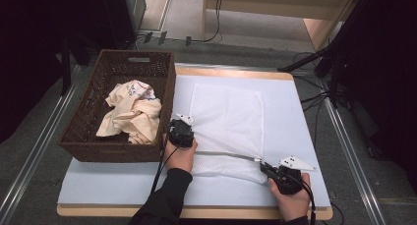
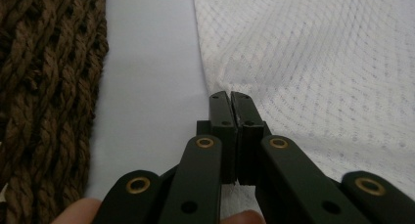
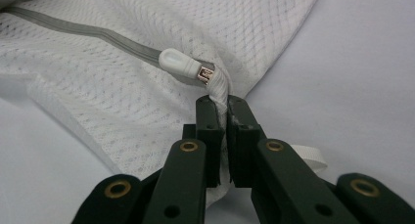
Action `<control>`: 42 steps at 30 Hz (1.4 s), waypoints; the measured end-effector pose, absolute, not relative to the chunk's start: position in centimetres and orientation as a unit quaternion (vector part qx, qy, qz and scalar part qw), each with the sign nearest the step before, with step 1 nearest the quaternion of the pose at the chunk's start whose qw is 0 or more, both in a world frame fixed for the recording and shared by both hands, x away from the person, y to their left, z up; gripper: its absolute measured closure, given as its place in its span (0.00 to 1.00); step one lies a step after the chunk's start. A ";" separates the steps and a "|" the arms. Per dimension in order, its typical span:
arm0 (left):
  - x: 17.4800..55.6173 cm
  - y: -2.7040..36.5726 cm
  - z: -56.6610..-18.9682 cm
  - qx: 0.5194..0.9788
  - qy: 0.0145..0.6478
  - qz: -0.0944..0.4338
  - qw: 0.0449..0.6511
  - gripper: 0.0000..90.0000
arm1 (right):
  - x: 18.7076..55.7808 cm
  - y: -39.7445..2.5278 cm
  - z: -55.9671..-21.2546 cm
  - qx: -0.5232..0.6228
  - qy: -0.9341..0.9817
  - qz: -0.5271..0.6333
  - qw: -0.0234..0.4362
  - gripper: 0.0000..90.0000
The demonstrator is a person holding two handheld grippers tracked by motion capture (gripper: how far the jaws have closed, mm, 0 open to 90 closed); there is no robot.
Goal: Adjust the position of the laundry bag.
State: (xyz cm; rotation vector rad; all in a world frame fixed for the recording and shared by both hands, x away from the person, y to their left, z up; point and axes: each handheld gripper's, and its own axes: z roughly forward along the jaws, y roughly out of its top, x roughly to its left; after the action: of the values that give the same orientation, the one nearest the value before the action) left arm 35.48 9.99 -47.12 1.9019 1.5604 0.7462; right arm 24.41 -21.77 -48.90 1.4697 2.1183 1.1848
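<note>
A white mesh laundry bag [image 1: 227, 118] lies flat on the pale table [image 1: 290, 122]. Its grey zipper [image 1: 226, 155] runs across the near end. My left gripper [image 1: 183, 125] is at the bag's left edge, and in the left gripper view its jaws [image 2: 230, 100] are shut on the mesh edge [image 2: 222, 82]. My right gripper [image 1: 260, 163] is at the zipper's right end. In the right gripper view it [image 3: 221, 102] is shut on a white fabric tab [image 3: 219, 87] just below the white zipper pull [image 3: 178, 62].
A brown wicker basket [image 1: 78, 131] stands at the table's left, close beside my left gripper, with a crumpled cream cloth [image 1: 133, 112] inside. Its woven wall [image 2: 44, 101] fills the left of the left gripper view. Bare table lies to the right of the bag.
</note>
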 end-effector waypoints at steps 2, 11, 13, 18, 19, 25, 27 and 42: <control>35.4 10.0 -47.1 0.709 0.583 0.281 0.279 1.00 | 24.4 -21.7 -48.9 0.511 0.739 0.411 0.153 0.96; 34.4 10.3 -47.2 0.717 0.569 0.267 0.301 0.94 | 24.8 -22.5 -48.8 0.517 0.738 0.405 0.154 0.94; 34.3 10.2 -47.0 0.721 0.564 0.252 0.314 0.77 | 24.7 -22.9 -48.9 0.521 0.734 0.408 0.155 0.86; 33.4 10.1 -46.1 0.733 0.535 0.232 0.351 0.60 | 24.6 -23.8 -48.8 0.520 0.724 0.430 0.145 0.54; 33.1 10.1 -45.8 0.734 0.530 0.231 0.357 0.58 | 24.6 -23.9 -48.8 0.519 0.724 0.431 0.145 0.51; 32.0 9.7 -44.7 0.738 0.504 0.223 0.390 0.55 | 24.6 -24.1 -48.7 0.517 0.723 0.437 0.139 0.41; 31.7 9.4 -44.7 0.741 0.497 0.221 0.393 0.54 | 24.6 -24.1 -48.7 0.514 0.726 0.435 0.140 0.40; 29.8 7.8 -44.5 0.763 0.456 0.198 0.412 0.54 | 24.5 -24.0 -48.6 0.515 0.730 0.429 0.133 0.33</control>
State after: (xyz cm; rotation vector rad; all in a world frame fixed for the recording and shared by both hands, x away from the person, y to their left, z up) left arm 29.85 7.81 -44.47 1.9208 1.1475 0.4987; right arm 24.47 -23.97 -48.64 1.4930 2.1183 1.2455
